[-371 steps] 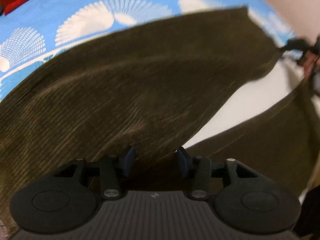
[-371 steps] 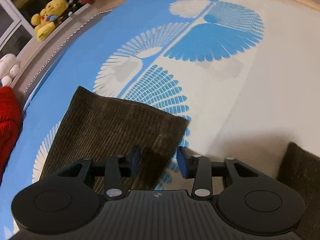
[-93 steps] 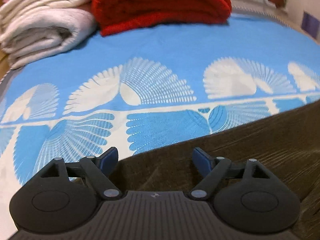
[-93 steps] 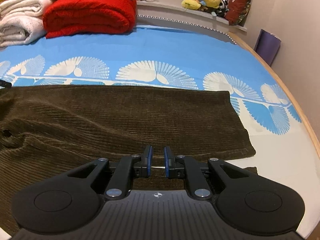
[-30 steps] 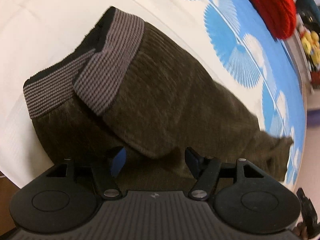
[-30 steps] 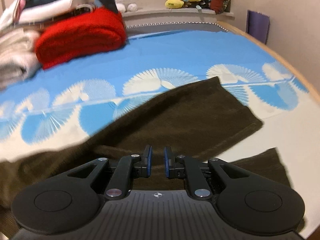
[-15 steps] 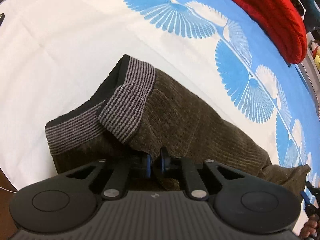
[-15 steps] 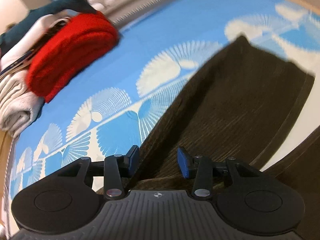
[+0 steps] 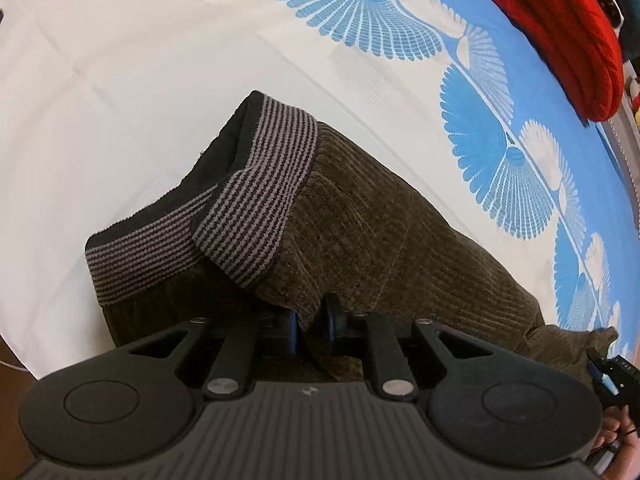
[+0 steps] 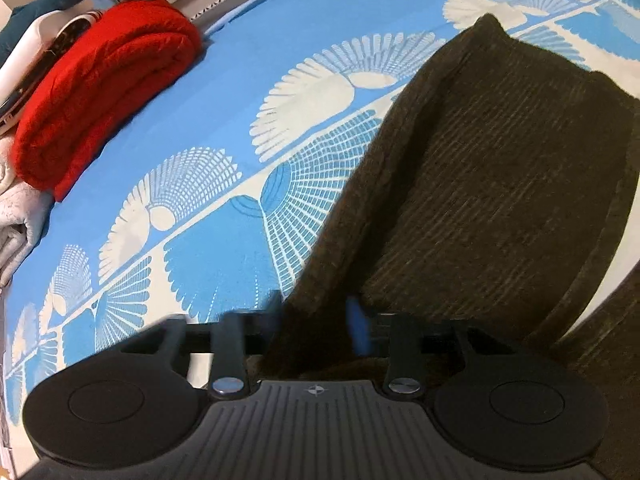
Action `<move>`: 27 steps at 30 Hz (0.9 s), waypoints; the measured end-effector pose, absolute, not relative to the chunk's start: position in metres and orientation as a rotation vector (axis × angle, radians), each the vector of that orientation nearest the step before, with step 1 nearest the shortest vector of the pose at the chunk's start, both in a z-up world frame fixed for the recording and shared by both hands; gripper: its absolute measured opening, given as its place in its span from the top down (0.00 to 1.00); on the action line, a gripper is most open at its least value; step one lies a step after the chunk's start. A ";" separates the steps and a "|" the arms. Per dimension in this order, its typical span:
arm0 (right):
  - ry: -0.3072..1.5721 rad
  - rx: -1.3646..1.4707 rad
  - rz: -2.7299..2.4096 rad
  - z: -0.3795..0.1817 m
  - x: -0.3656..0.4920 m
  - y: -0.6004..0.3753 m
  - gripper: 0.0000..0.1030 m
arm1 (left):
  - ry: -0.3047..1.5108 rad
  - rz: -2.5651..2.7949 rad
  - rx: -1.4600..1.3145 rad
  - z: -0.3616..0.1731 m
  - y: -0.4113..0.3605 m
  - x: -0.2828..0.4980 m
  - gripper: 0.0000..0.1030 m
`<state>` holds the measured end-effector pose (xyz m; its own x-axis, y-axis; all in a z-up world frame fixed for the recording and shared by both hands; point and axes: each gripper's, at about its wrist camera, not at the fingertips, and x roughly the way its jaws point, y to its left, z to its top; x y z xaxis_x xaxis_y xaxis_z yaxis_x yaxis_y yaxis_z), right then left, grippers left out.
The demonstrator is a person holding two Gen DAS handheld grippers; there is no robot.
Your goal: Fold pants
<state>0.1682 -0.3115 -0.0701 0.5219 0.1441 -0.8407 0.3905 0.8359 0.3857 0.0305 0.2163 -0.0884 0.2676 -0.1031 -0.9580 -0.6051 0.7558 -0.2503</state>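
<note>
Dark brown corduroy pants (image 9: 400, 240) lie on the bed, their grey-striped waistband (image 9: 256, 208) turned over at the near end. In the left wrist view my left gripper (image 9: 311, 324) pinches a raised fold of corduroy just behind the waistband; its jaws are opening slightly while the pads still press the cloth. In the right wrist view the pant leg (image 10: 500, 180) stretches away to its hem at the upper right. My right gripper (image 10: 316, 316) is blurred and straddles the leg's left edge. Its jaws are closing, with cloth between them and the pads still apart.
The blue and white patterned bed cover (image 10: 200, 240) spreads around the pants. A folded red blanket (image 10: 100, 92) and pale towels (image 10: 16, 216) are stacked at the far left. A person's hand (image 9: 616, 436) shows at the left wrist view's lower right.
My left jaws went from wide open to pinched on the fold by the waistband. My right gripper dropped to the leg's edge, opened, and now closes around it.
</note>
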 end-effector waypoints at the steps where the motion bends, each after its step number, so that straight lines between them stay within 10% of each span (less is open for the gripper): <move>1: 1.019 0.575 -0.162 -0.067 0.166 -0.313 0.91 | 1.271 0.370 -0.651 -0.086 0.214 0.031 0.89; 23: 0.952 0.162 0.142 0.007 0.028 -0.409 0.97 | 1.189 0.225 -0.491 -0.047 0.194 -0.006 0.92; 27: 0.934 0.255 0.058 0.006 0.038 -0.423 0.82 | 1.238 0.259 -0.611 -0.065 0.198 0.003 0.56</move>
